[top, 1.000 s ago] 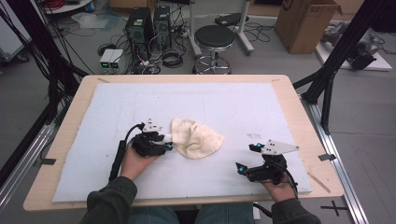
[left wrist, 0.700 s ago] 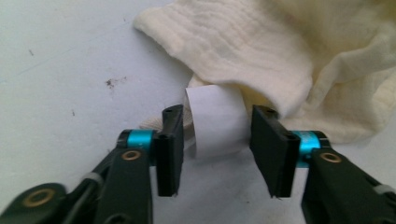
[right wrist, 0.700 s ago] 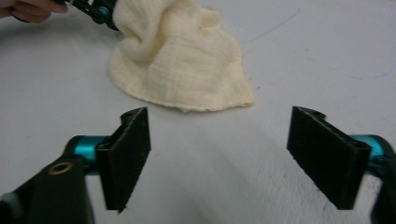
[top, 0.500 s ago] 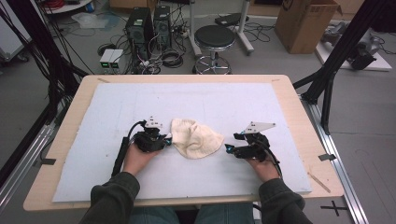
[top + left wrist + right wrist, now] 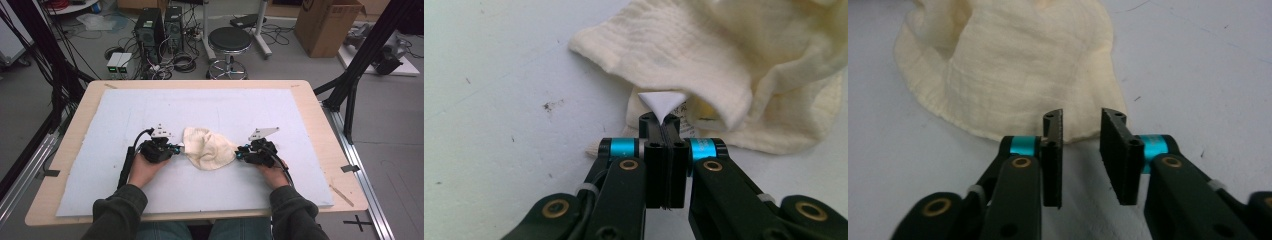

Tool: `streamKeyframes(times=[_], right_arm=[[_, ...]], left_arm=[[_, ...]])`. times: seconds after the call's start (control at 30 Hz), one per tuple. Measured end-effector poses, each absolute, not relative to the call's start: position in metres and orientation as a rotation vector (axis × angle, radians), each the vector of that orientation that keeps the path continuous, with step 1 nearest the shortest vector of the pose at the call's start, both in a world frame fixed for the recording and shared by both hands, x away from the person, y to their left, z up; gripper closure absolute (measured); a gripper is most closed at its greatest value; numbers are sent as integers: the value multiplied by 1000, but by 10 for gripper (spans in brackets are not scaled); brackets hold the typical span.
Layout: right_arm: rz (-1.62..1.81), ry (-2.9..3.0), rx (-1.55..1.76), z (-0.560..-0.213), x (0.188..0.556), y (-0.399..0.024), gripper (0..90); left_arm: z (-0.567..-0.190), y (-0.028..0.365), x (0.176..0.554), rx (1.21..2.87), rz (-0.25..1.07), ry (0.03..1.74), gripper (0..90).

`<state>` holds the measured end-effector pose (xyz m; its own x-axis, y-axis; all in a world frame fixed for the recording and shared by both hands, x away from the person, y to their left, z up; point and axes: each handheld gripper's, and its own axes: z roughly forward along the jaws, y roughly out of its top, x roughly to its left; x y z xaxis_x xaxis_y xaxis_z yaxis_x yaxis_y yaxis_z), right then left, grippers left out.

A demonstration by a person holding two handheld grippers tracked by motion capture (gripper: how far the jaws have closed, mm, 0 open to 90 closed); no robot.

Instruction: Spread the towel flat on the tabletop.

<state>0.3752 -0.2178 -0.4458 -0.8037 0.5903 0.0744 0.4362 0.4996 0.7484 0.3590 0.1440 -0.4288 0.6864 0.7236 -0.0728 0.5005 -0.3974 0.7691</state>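
The left claw [image 5: 665, 122] is clamped on a small white tag [image 5: 661, 102] at the cloth's edge, its jaws pressed flat together with the tag's pointed corner sticking up between them. The right claw [image 5: 1082, 131] stands a little apart; its jaws have just been closing, and the cloth's hem lies at their tips with nothing pinched yet. The cream cloth [image 5: 207, 147] lies crumpled on the pale blue mat [image 5: 115, 110] that covers the worktop [image 5: 310, 95], nearer the worktop's near edge than its far one and about midway between its left and right edges. From above, the left claw [image 5: 176, 149] meets the cloth's left side and the right claw [image 5: 239, 152] its right side.
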Motion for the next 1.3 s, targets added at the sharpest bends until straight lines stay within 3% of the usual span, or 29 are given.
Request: streamKeyframes(times=[0.13,0.47,0.97,1.1,1.3], right_arm=[[1214,2578,881,-446,376,-219,892],[1250,2572,843,-435,366,-222,894],[1260,2588,746,-421,341,-223,892],[1247,2589,786,-425,347,-222,805],[1245,2541,856,-425,360,-224,719]], left_arm=[[-423,149,353,2084,354,917,893],[-412,158,336,2084,371,864,895],[-407,182,275,2133,361,795,894],[-412,183,267,2141,318,764,889],[-396,186,275,2074,280,735,598]])
